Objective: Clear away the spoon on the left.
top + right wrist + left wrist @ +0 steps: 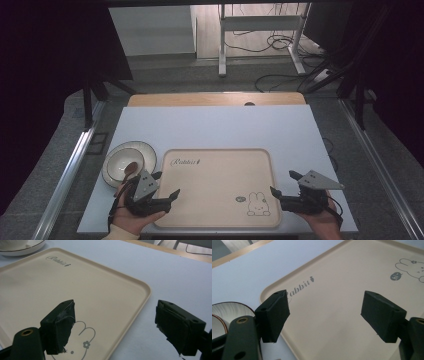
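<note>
Your left gripper point(166, 186) hangs at the near left corner of the beige rectangular tray with a rabbit drawing point(220, 170), jaws spread wide and empty. Your right gripper point(282, 183) sits at the tray's near right edge, jaws equally wide apart, one over the rabbit print, the other over the pale grey tabletop point(210, 125). The white gold-rimmed bowl on its saucer point(122, 162) stands just left of the tray; your left gripper's body covers part of the brown wooden spoon point(128, 171) lying in it. In the gripper views the bowl is cut off at the frame edge. The tray's surface lies bare, and the far half of the table is open.
</note>
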### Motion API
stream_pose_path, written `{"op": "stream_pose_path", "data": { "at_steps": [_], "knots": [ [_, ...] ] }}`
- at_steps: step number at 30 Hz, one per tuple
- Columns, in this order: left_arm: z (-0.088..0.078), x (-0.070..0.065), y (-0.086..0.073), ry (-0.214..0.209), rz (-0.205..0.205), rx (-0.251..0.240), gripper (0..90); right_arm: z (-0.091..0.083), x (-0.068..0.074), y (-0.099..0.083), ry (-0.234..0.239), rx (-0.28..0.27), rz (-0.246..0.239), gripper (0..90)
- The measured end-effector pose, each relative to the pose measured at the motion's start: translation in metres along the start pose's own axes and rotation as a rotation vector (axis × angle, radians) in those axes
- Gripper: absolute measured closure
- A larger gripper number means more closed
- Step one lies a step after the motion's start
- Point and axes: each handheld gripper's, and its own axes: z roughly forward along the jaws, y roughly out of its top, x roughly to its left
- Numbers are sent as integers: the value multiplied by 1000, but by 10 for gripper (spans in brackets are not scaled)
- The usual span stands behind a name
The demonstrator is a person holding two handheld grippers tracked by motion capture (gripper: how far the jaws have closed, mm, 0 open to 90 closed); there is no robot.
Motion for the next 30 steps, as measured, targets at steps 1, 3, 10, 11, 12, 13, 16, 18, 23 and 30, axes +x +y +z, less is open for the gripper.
{"op": "stream_pose_path", "data": {
  "at_steps": [1,3,10,11,12,13,16,18,23,30],
  "knots": [
    [-1,0,0,1,4,1,223,1,1,0,4,2,-4,169],
    [-2,0,1,3,3,-4,224,3,1,1,9,7,-18,169],
    [-7,1,3,2,-10,-27,224,2,1,-1,0,8,-14,173],
    [-8,2,3,4,-8,-29,224,2,1,0,-2,7,-13,173],
    [-9,2,3,4,-7,-30,224,2,1,0,-3,7,-13,174],
    [-10,2,4,5,-8,-34,224,2,1,0,-4,7,-13,174],
    [-15,3,5,12,0,-37,223,3,1,0,-6,10,-19,175],
    [-18,5,5,18,-1,-45,221,5,2,0,-3,14,-20,175],
    [-28,12,5,41,-26,-86,213,6,1,1,1,13,-10,176],
    [-40,22,3,65,-53,-102,214,4,0,0,-2,8,-4,178]
  ]
}}
